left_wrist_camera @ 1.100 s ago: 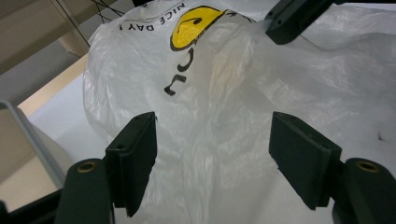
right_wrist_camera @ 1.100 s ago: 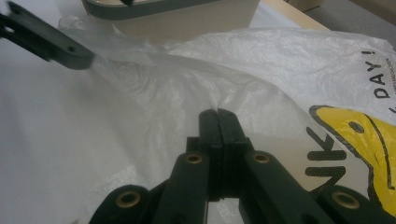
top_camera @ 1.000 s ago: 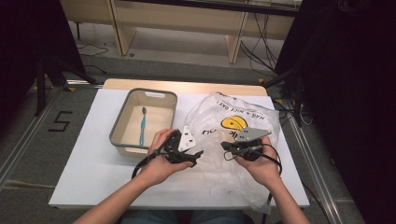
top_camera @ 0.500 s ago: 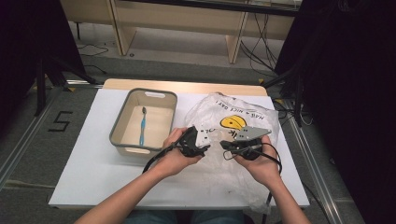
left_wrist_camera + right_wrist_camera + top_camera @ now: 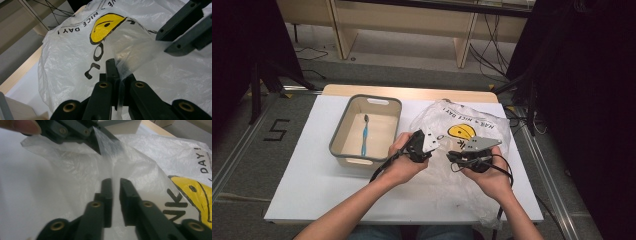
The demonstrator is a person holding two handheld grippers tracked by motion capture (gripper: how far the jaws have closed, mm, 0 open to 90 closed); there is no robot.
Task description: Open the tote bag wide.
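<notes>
A white plastic bag [image 5: 472, 127] with a yellow smiley lies on the table's right half. My left gripper [image 5: 434, 148] is at the bag's near-left edge. In the left gripper view its jaws [image 5: 115, 67] have just been closing and now pinch a raised fold of the bag's film [image 5: 125, 50]. My right gripper [image 5: 452, 156] faces it from the right, close by. In the right gripper view its jaws [image 5: 114, 185] have just been opening and stand a narrow gap apart. A ridge of the bag [image 5: 160, 155] runs into that gap, and the pads do not press it.
A grey bin [image 5: 343, 131] holding a blue toothbrush [image 5: 364, 137] stands left of the bag, close to my left hand. The white table [image 5: 307, 170] is bare at the front left. Wooden shelving and cables lie beyond the table's far edge.
My left hand has moved right, from beside the bin to the bag's edge, close to the right gripper. The right hand has stayed put.
</notes>
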